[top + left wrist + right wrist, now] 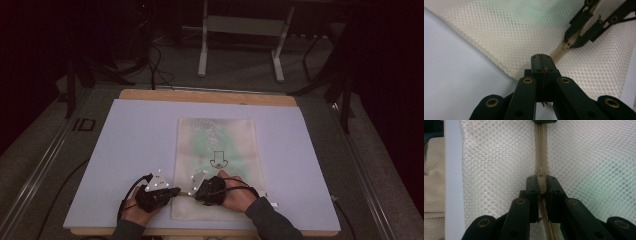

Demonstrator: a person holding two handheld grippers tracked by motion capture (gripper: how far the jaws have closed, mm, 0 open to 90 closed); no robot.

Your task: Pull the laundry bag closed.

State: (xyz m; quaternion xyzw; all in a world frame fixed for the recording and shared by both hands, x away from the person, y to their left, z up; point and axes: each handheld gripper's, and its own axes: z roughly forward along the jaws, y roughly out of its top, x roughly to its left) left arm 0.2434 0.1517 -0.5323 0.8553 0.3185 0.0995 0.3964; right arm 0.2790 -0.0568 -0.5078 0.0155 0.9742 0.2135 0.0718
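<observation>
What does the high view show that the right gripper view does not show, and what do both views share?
The high view alone gives the whole layout: the full mesh bag lying flat on the pale mat, a black arrow mark printed on it, and both hands at its near edge.

The right gripper view alone gives the close detail: the right gripper is shut on the beige zipper slider, with the zipper running straight ahead.

Both share the bag, the mat and the right gripper at the zipper.

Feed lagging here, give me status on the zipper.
Left tongs shut on mesh bag end. Right tongs shut on zipper pull. Nothing blocking the zipper.
</observation>
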